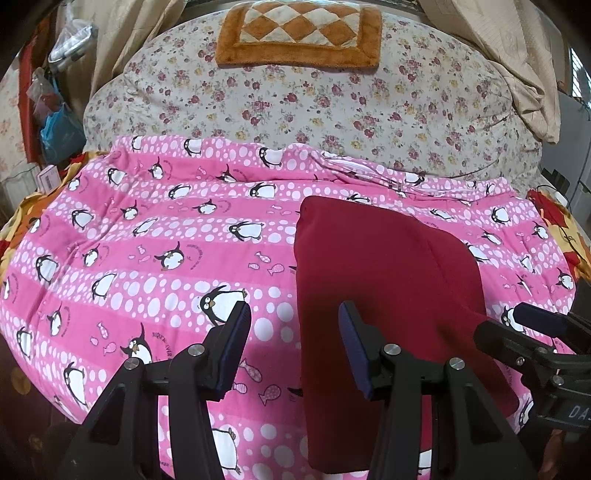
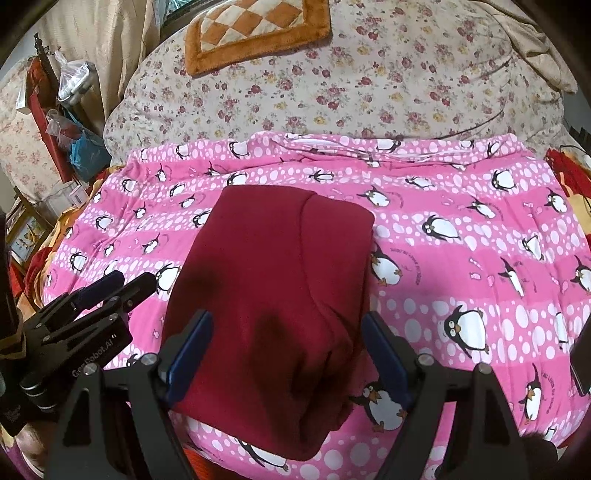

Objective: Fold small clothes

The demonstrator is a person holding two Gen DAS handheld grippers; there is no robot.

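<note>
A dark red garment (image 1: 384, 280) lies folded lengthwise on the pink penguin blanket (image 1: 166, 236); it also shows in the right wrist view (image 2: 273, 280). My left gripper (image 1: 293, 314) is open and empty, hovering at the garment's left edge near its front end. My right gripper (image 2: 286, 325) is open and empty, its jaws standing either side of the garment's near end, above it. The right gripper shows at the right edge of the left wrist view (image 1: 532, 325), and the left gripper at the left of the right wrist view (image 2: 118, 284).
A floral quilt (image 1: 332, 110) is heaped behind the blanket, with an orange checkered cushion (image 1: 299, 33) on top. Bags and clutter (image 1: 55, 122) stand at the far left. A red and yellow cover (image 1: 565, 236) shows at the bed's right edge.
</note>
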